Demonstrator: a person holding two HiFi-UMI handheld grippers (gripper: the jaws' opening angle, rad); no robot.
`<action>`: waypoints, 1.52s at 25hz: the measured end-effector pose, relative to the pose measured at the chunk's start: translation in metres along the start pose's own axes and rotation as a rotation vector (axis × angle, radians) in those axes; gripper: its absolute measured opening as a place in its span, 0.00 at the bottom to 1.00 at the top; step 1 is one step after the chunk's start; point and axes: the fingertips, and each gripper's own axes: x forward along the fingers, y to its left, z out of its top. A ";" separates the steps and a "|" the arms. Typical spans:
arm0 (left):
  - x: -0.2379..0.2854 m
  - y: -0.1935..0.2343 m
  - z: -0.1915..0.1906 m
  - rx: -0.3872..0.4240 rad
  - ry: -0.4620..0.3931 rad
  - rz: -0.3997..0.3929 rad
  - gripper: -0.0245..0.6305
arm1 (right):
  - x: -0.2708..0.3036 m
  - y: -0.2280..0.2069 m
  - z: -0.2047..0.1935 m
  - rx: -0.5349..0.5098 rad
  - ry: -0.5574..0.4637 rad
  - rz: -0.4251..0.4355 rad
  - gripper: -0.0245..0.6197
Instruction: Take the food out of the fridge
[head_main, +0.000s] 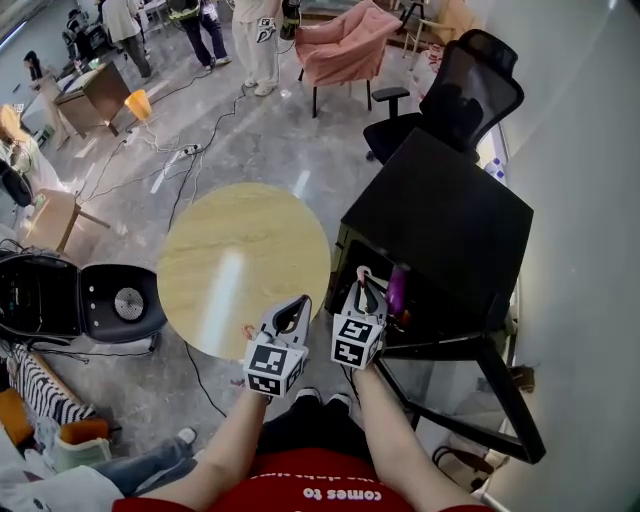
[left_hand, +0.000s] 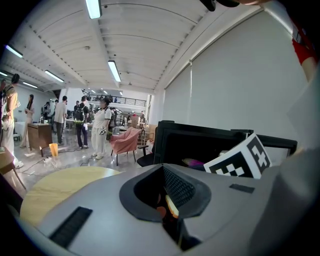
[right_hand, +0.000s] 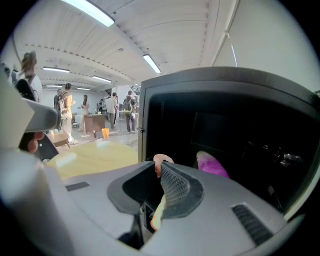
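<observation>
Nearest me, under the head camera: both forearms out, a gripper in each hand.

- Left gripper (head_main: 297, 308): lines up with the near edge of the round wooden bench (head_main: 240, 250) in the head view. Jaws pressed together. I see nothing held in them.
- Right gripper (head_main: 366, 284): just beside the left one, tip at the mouth of the fridge (head_main: 440, 215). Jaws pinch a small pale pink piece of food (right_hand: 162, 160), which pokes out past the tips. I can't tell what kind of food it is.
- The pink piece sits at the front of the fridge opening, clear of the bench.

Next out: the fridge is a low black box with a dark inside. Its door (head_main: 505, 390) stands swung open on the right, towards me. A purple piece of food (right_hand: 212, 165) lies inside, just behind and to the right of the pink piece. I can't tell whether the two touch.

The bench top is bare, pale wood and stands left of the fridge.

Further off: a black office chair (head_main: 470, 90) stands behind the fridge, and a pink armchair (head_main: 345, 45) beyond that. Cables (head_main: 185, 160) trail over the grey floor. People (head_main: 258, 40) stand at the far end of the room.
</observation>
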 end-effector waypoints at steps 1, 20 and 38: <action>0.000 0.000 0.002 0.001 -0.004 0.003 0.04 | -0.004 0.001 0.002 0.005 -0.016 0.005 0.10; -0.027 0.001 0.033 -0.001 -0.089 0.057 0.04 | -0.065 0.045 0.056 -0.024 -0.254 0.175 0.10; -0.120 0.071 0.004 -0.086 -0.108 0.347 0.04 | -0.095 0.175 0.064 -0.111 -0.292 0.508 0.10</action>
